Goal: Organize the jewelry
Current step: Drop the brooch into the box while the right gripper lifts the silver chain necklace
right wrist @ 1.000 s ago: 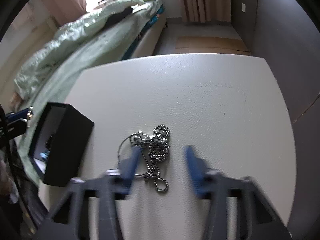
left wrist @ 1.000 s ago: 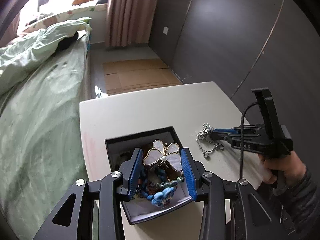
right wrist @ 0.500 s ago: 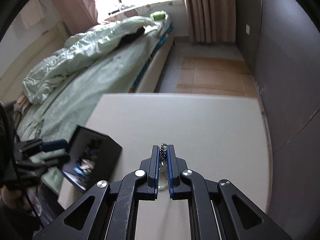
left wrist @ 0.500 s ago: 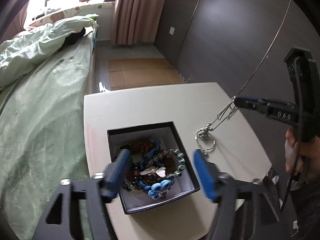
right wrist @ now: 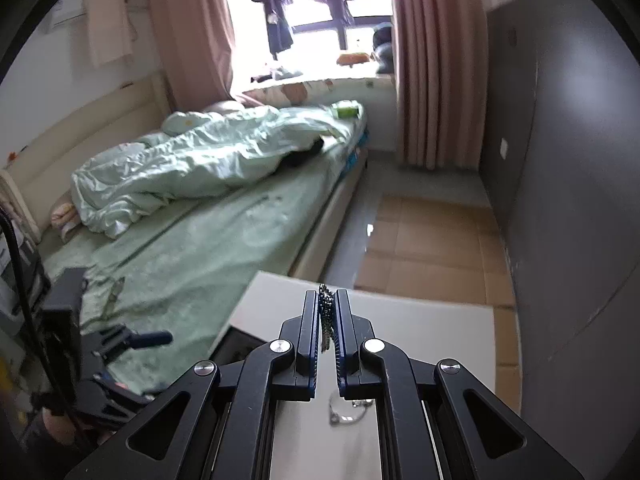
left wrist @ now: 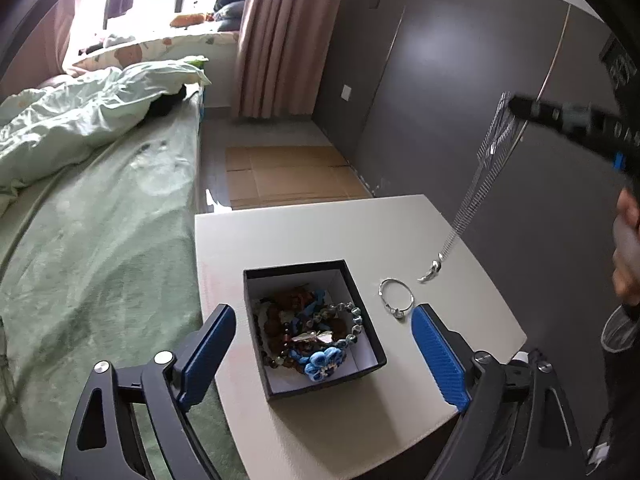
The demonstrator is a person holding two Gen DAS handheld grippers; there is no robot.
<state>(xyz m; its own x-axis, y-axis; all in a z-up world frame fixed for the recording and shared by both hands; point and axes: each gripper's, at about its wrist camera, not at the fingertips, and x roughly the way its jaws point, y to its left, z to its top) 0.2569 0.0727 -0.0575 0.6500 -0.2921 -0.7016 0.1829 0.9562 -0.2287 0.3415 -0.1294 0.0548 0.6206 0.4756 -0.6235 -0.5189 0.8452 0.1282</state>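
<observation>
Holding the chain (left wrist: 476,188) pinched in your right gripper (right wrist: 328,312), you've got it dangling high, its long axis hanging near vertical, with the pendant end just above the table (left wrist: 320,232). The jewelry box (left wrist: 368,320) sits down and to the left of it. Your left gripper (left wrist: 320,352) is wide open over the box, empty. The ring (left wrist: 396,300) lies just beside the box.

Green-quilted bed (right wrist: 192,208), pink curtains (left wrist: 280,36), flattened cardboard (left wrist: 288,172) beside the grey wall (left wrist: 440,92).

No legible text, labels, brands or numbers in either view.
</observation>
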